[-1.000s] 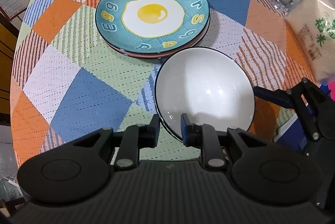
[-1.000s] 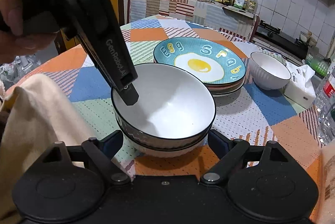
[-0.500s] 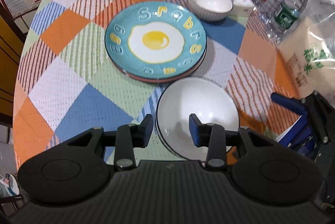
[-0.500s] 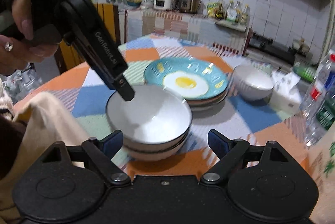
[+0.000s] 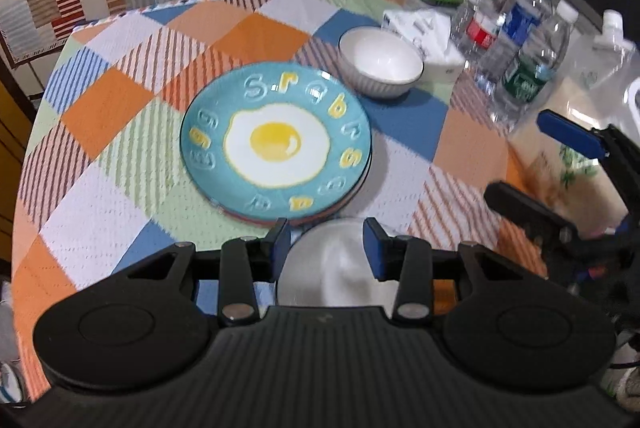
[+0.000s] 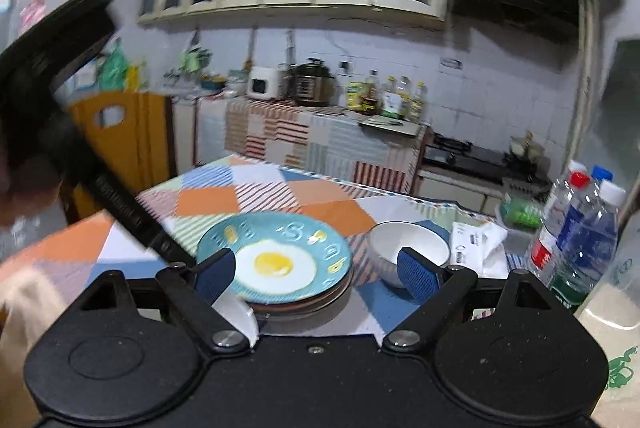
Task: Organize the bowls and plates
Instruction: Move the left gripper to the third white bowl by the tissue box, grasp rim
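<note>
Glossy round egg-print plate [image 5: 276,144] tops stack on woven checked cloth [image 5: 100,132]; ribbed white bowl [image 5: 380,62] beyond. Left gripper [image 5: 325,242] just opened, holding nothing; nearer bowl [image 5: 328,276] half hidden. Right gripper [image 6: 316,274] fingers wide apart, empty

near white bowl [image 5: 332,276] half hidden, bottles [image 5: 516,40] blurred

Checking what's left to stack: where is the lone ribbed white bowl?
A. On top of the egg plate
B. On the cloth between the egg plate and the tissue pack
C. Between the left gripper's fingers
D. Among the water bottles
B: the ribbed white bowl stands alone on the cloth, with the egg plate on one side and the tissue pack on the other.
</note>
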The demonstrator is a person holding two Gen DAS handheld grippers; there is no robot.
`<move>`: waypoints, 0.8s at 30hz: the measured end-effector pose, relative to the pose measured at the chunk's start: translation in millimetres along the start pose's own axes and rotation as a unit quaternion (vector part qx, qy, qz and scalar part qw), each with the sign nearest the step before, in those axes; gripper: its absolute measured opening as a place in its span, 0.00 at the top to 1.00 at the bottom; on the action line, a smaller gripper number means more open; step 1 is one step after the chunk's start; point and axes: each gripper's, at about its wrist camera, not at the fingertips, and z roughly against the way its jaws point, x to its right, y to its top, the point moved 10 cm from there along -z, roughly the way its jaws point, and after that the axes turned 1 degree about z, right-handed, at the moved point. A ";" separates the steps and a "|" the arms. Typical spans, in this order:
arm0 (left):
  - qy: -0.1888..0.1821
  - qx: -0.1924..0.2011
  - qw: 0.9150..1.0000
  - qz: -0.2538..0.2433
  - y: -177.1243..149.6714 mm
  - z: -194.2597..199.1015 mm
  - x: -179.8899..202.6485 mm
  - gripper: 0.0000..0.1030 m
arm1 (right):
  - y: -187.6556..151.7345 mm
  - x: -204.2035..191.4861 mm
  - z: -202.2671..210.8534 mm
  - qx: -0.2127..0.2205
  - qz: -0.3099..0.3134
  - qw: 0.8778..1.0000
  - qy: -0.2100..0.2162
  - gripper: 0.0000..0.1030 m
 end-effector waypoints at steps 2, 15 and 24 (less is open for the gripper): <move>0.000 0.009 1.000 0.000 6.8 -3.6 -0.1 0.60 | 4.1 13.3 -8.4 -0.001 -0.036 0.999 0.005 0.12; 0.017 0.084 0.996 -0.007 68.7 -48.0 -6.4 0.60 | 13.1 81.2 -86.3 -0.065 -0.189 0.980 -0.015 0.17; 0.007 0.115 0.993 -0.004 121.1 -89.5 -2.0 0.60 | 1.4 124.9 -147.3 -0.156 -0.258 0.952 -0.058 0.31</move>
